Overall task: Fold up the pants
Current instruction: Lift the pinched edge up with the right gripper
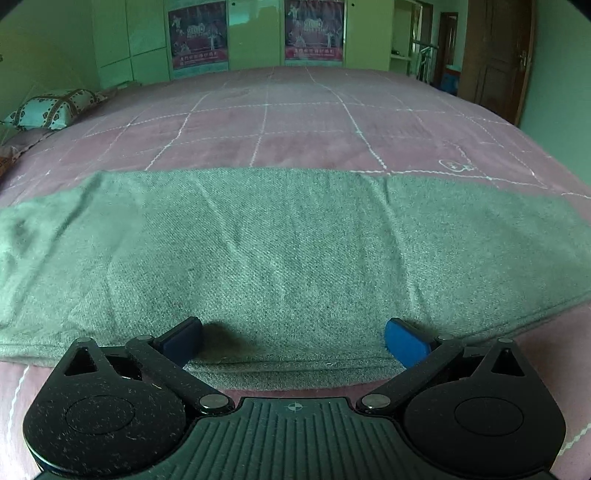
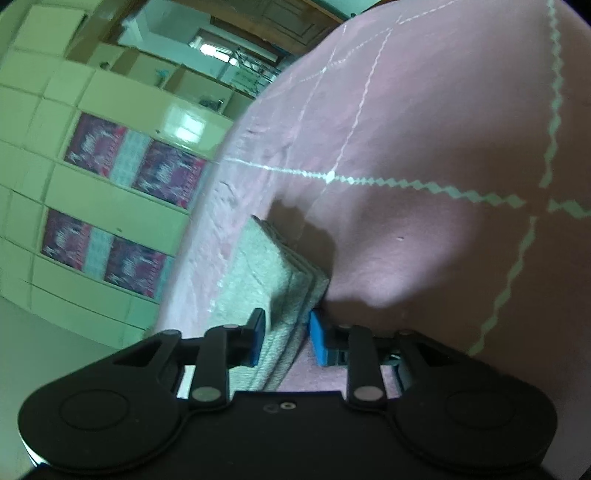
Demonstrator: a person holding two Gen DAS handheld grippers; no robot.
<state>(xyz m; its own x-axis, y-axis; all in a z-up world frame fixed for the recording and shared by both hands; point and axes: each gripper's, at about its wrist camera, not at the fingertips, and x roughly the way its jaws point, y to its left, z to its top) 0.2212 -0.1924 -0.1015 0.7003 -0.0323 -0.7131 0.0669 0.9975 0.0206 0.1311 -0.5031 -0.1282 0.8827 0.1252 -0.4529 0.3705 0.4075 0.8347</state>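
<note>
Pants [image 1: 295, 251] flat on bedspread [image 1: 295, 122], w/ right gripper [image 2: 284, 338] pinching edge.

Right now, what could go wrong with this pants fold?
The right gripper pinches only the edge of the pants, so layers may slip out if lifted. The left gripper is open at the hem and holds nothing, so a lift could drag the pants skewed across the bed.

Two posters [image 1: 197, 35] [image 1: 314, 29] hang on the cabinet doors [image 1: 255, 33] at the top of the left wrist view; each carries large pale characters and a line of print below, all too blurred to read. Nothing else bears legible text.
</note>
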